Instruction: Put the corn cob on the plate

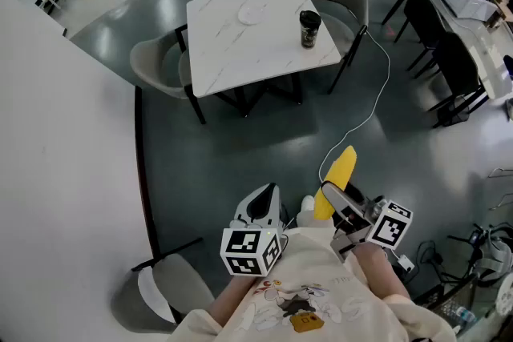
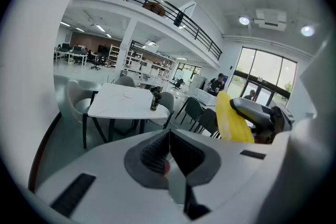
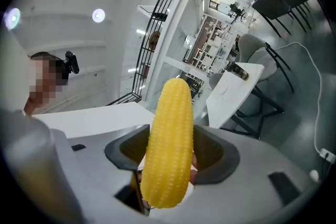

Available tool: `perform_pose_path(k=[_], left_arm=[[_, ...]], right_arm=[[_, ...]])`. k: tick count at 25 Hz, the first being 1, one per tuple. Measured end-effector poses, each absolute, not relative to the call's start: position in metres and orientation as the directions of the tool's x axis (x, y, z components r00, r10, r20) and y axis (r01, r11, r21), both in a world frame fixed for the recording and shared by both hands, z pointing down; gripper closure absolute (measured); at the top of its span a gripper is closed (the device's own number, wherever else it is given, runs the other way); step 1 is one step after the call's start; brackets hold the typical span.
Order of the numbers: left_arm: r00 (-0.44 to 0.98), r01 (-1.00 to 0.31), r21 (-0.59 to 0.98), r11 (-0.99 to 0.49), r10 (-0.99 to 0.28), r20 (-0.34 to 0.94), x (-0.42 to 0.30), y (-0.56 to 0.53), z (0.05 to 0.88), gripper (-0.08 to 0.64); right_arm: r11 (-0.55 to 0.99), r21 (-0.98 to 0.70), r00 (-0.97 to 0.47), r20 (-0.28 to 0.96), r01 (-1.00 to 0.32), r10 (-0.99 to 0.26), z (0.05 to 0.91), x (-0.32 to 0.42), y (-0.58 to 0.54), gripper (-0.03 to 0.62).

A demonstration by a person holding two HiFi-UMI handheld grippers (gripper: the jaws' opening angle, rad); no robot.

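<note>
Grey office floor, the white desk (image 1: pixel 232 44) well ahead, its plate (image 1: pixel 253 12) toward the far edge. The right gripper (image 1: pixel 332 203) jaws clamp the corn cob (image 1: pixel 340 171), whose long axis points deskward. The left gripper (image 1: pixel 260 208) jaws are together, empty.

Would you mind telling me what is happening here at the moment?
A person is some way from the white table, a gripper in each hand. The right gripper is clamped on a yellow corn cob. The left gripper is shut and empty. The plate on the table, near a dark cup, has no corn on it.
</note>
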State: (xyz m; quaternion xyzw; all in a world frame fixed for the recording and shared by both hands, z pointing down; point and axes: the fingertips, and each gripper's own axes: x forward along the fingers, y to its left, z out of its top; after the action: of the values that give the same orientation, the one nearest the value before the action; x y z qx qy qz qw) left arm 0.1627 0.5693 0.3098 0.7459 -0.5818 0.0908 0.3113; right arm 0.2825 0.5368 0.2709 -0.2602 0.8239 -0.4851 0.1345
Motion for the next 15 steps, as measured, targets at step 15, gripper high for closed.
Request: perform_pose_path(k=[15], left_arm=[[0.269, -0.935, 0.34, -0.097, -0.818, 0.508, 0.181, 0.565, 0.312, 0.551]], right_arm=[[0.386, -0.904, -0.871, -0.033, -0.183, -0.49, 0.272, 0.297, 0.534, 0.333]])
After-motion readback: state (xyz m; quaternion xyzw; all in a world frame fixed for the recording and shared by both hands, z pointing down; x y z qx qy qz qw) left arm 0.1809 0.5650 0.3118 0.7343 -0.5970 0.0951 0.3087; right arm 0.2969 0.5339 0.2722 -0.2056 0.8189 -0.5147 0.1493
